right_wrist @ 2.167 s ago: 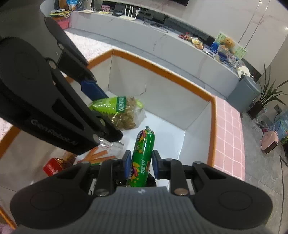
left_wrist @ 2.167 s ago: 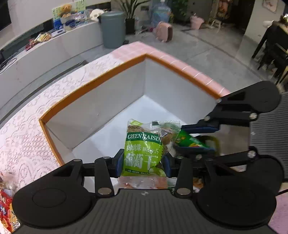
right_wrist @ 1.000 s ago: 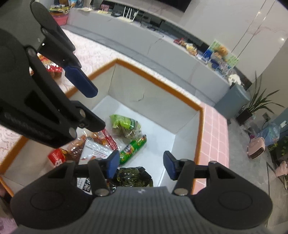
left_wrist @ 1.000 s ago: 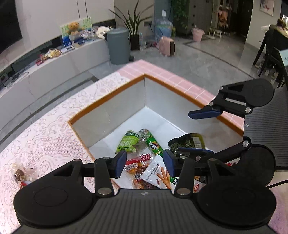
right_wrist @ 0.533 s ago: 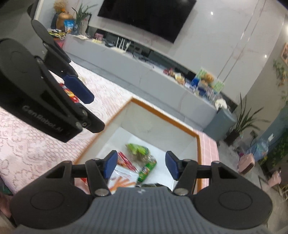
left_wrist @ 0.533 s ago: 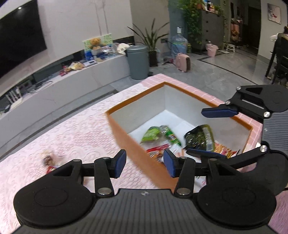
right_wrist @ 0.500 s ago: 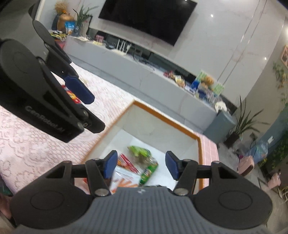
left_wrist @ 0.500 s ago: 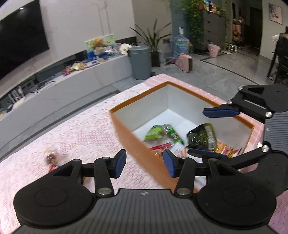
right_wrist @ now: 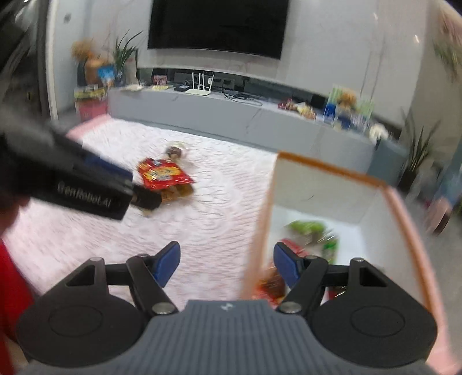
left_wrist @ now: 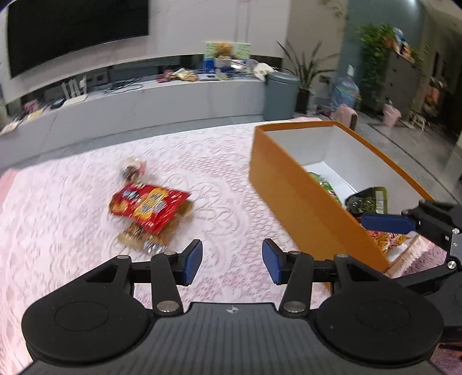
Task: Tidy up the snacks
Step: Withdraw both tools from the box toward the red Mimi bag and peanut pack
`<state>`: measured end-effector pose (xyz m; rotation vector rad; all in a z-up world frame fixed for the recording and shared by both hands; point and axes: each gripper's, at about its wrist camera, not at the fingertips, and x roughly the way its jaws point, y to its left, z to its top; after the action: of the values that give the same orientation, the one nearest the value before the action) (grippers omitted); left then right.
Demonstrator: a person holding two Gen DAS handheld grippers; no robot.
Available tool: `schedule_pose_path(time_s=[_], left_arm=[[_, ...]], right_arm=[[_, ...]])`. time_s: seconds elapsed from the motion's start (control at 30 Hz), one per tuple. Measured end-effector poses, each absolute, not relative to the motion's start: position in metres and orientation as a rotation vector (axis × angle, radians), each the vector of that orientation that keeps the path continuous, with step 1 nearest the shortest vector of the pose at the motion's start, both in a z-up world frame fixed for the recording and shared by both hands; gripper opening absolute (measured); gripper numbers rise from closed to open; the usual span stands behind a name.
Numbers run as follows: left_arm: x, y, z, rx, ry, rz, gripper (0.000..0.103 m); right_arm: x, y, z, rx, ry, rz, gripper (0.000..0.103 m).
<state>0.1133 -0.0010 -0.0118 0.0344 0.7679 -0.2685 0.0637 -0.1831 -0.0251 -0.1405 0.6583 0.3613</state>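
Note:
An orange box (left_wrist: pixel 291 199) with a white inside stands at the right of the table and holds several snack packets, among them a green raisin bag (right_wrist: pixel 306 228). A red snack bag (left_wrist: pixel 147 206) lies on the pink lace cloth over brownish packets, with a small round snack (left_wrist: pixel 131 170) behind it. My left gripper (left_wrist: pixel 232 261) is open and empty above the cloth, between the red bag and the box. My right gripper (right_wrist: pixel 226 262) is open and empty, over the box's left wall (right_wrist: pixel 260 228). The red bag also shows in the right wrist view (right_wrist: pixel 163 174).
The table is covered with a pink lace cloth (left_wrist: pixel 57 219). Behind it runs a long grey counter (left_wrist: pixel 161 101) with packets and cables, a grey bin (left_wrist: pixel 280 95) and potted plants. A dark TV (right_wrist: pixel 216 26) hangs on the wall.
Both grippers let go of the raisin bag and green tube into the box, then rose and swung left. The view now takes in the red bag on the cloth.

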Motion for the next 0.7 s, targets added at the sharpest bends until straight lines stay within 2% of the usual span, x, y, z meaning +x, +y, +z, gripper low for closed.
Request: schedule_pose_path(time_s=[0.27,0.37,0.7], left_arm=[[0.101,0.033,-0.025,-0.019,0.718,-0.194,0.057],[0.101,0.048,-0.03,-0.09,0.736,-0.167,0.063],[0.118,0.092,-0.047,-0.229,0.764,-0.111,0.06]], right_arm=[[0.067,-0.149,-0.036,-0.081,0.701,0.383,0.07],[0.073,-0.137,-0.04,-0.076,0.722,0.393,0.07],[0.098,-0.11,-0.054,-0.079,0.772,0.372,0.07]])
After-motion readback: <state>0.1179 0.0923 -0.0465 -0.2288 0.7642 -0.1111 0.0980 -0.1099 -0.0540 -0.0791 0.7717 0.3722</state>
